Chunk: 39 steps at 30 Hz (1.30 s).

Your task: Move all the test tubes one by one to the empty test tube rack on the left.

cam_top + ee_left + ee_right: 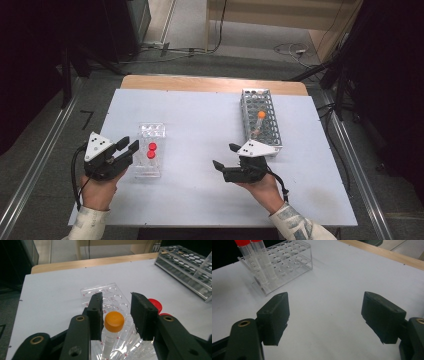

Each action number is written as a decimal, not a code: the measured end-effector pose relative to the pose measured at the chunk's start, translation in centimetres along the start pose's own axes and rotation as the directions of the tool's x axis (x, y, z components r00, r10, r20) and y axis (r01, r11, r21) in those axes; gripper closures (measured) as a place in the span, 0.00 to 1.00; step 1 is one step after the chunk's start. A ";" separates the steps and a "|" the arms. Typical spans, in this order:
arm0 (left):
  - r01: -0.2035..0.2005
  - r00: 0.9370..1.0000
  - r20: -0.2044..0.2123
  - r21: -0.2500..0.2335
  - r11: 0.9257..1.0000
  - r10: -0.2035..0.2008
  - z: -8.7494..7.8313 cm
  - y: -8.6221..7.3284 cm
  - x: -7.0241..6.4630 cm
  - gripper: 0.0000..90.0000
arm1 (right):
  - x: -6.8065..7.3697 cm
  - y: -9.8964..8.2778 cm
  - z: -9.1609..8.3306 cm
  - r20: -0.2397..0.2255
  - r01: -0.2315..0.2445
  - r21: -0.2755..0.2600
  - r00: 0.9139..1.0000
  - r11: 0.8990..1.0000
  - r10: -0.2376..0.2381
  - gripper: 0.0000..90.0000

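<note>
An orange-capped tube (114,321) stands in the clear plastic rack (105,291) between the jaws of my left gripper (117,305). A narrow gap shows on each side of the cap, so the pads do not press on it and the gripper is open. Just right of it in the same rack stand two red-capped tubes (155,305). From above, the left gripper (127,148) sits at the rack's (151,131) left edge, beside the red caps (151,150). My right gripper (224,156) rests open and empty on the table; its wide-apart jaws (324,315) frame bare white surface.
A metal wire rack (261,142) at the right back holds another orange-capped tube (261,115). The same metal rack (185,267) appears far right in the left gripper view. The white table (200,125) has a wooden far edge (210,82).
</note>
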<state>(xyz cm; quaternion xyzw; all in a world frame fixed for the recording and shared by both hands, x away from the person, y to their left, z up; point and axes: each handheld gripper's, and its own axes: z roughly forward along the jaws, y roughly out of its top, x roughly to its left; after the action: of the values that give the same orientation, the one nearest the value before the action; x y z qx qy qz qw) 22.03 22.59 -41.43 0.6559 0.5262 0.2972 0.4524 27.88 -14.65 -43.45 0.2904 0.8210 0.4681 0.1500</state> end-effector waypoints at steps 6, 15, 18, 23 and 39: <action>0.051 0.998 0.037 -0.045 0.998 -0.049 -0.7 0.5 -0.4 0.51 | -1.0 0.1 -0.6 0.055 -0.029 -0.016 0.998 0.999 0.030 0.26; 0.076 0.992 0.105 -0.048 0.996 -0.070 -1.1 1.2 -2.5 0.19 | -6.4 -0.4 -2.2 0.284 -0.139 -0.063 0.947 0.988 0.151 0.30; 0.073 0.991 0.117 -0.056 0.996 -0.066 -1.2 1.4 -3.0 0.19 | -8.1 -0.7 -2.1 0.332 -0.165 -0.076 0.926 0.983 0.181 0.33; 0.055 0.990 0.135 -0.055 0.997 -0.047 -1.1 1.5 -3.6 0.19 | -9.9 -0.5 -1.1 0.391 -0.185 -0.079 0.898 0.980 0.201 0.45; 0.043 0.990 0.140 -0.055 0.998 -0.035 -1.2 1.5 -4.1 0.19 | -11.8 0.0 1.9 0.500 -0.198 -0.029 0.846 0.980 0.186 0.71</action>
<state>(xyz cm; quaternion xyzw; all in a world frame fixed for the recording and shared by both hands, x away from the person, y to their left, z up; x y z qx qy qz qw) 20.47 18.95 -39.25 0.6512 0.4971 0.2572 0.5125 38.11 -20.63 -44.70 0.4840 0.7265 0.3795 0.3065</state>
